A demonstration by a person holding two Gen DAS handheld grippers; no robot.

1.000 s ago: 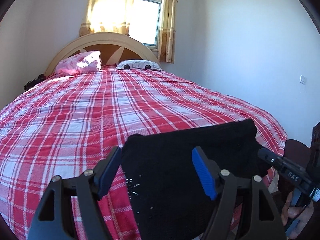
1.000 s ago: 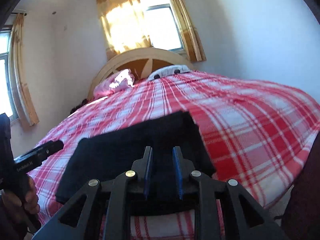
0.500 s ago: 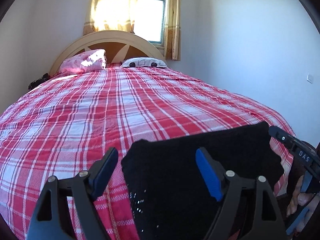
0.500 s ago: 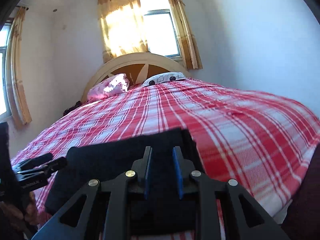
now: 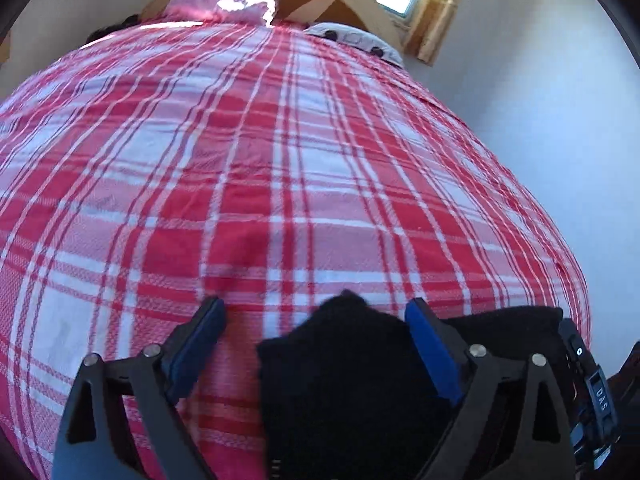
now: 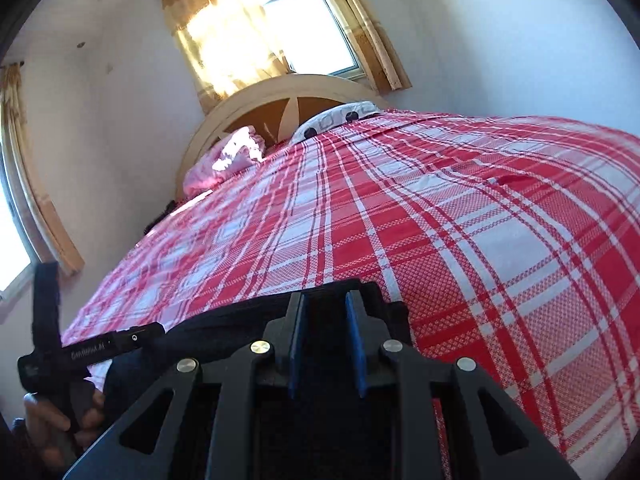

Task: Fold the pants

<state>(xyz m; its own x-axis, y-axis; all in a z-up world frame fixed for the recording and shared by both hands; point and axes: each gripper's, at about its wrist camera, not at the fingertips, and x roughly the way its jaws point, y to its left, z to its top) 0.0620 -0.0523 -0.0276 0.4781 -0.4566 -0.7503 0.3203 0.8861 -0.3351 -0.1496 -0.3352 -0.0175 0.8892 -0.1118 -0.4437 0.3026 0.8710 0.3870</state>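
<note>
Pants (image 5: 352, 380): black, folded compact, lower frame, on plaid bedspread (image 5: 280, 160).
Left gripper (image 5: 316, 336): wide, empty.
Right gripper (image 6: 326, 338): narrow; grip unclear.
Progress: nearly done.

The pants (image 5: 352, 380) are showing as matt black knit cloth. The bedspread (image 5: 280, 184) is presenting coarse woven plaid cloth; the headboard (image 6: 288, 92) is looking like smooth painted wood.
</note>
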